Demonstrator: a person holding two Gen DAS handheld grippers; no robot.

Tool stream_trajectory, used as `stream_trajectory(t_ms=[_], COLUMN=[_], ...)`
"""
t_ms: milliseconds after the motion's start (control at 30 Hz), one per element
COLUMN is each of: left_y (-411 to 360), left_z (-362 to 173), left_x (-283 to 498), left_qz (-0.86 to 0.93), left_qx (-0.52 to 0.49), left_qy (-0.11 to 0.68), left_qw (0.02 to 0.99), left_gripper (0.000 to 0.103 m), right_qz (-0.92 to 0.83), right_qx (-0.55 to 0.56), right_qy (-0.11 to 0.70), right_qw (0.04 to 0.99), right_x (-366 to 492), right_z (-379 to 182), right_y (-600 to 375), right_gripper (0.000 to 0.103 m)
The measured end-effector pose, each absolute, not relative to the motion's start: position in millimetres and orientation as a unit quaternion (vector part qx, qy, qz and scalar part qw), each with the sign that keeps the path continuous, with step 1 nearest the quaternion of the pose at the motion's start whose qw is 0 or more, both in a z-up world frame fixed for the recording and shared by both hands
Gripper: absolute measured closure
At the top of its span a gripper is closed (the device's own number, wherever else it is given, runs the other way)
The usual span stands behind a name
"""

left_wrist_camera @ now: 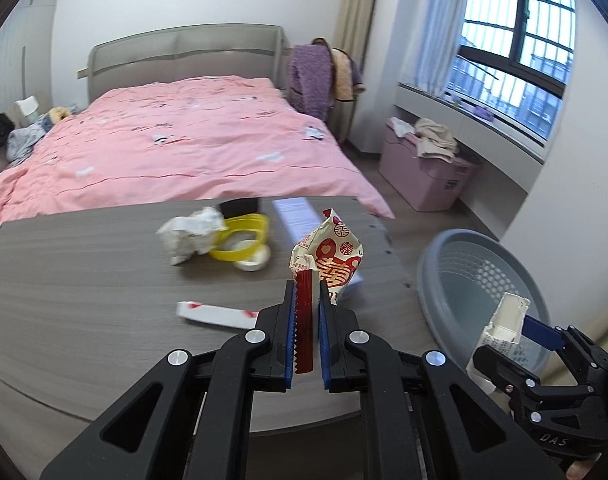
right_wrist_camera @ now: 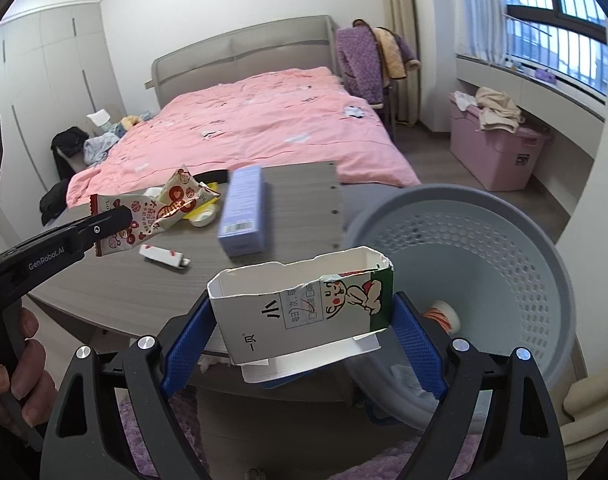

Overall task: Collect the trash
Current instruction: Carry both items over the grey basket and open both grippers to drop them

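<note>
1. Jaws of our left gripper stand nearly together, pinching the red crimped edge of a snack wrapper; its puffed body rises above the fingertips, clear of the table.
2. Our right gripper has its jaws spread wide around a torn carton, blue pads pressing on both of its short sides. The carton's ripped mouth is open at the top and a white flap hangs beneath.
3. We see the same carton in the left view, held just over the near rim of the basket.
4. In the right view the basket sits just past the carton, beside the table's end, tilted with its mouth toward us. A small cup-like piece with orange marks lies inside.
5. On the table we find a small white-and-red box lying flat just left of our left fingers, and a pale blue box behind the wrapper.
6. Farther back sit a crumpled white paper, touching a yellow ring, and a white roll of tape partly under the ring.
7. Beyond the table stands a bed with a pink cover, and a pink bin below the window.
8. In the right view a hand grips the left gripper's handle at the frame's left edge.
</note>
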State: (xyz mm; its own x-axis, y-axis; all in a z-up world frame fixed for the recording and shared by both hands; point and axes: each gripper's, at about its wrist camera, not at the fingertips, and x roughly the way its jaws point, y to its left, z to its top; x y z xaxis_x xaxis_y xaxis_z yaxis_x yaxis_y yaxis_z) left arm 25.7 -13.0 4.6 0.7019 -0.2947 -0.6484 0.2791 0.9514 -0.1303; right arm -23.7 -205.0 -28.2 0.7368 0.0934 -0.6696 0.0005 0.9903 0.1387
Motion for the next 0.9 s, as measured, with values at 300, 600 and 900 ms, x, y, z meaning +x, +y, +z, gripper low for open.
stream_trajectory(t_ms=[300, 600, 900], left_y=[-96, -150, -176], left_z=[3, -12, -22], left_x=[23, 31, 40], left_qz=[-0.234, -0.264, -0.264], left_qx=[0.023, 0.050, 0.068], left_qy=[0.357, 0.379, 0.394], left_qw=[0.904, 0.886, 0.878], left_gripper=[0.093, 0.093, 0.093], right_qz=[-0.049, -0.081, -0.084], right_qx=[0.094, 0.114, 0.137], right_qy=[0.356, 0.360, 0.368], right_qw=[0.928, 0.922, 0.916], right_x=[-41, -45, -37], right_z=[-32, -47, -60], right_y=[-274, -322, -349], right_gripper=[0.018, 0.018, 0.018])
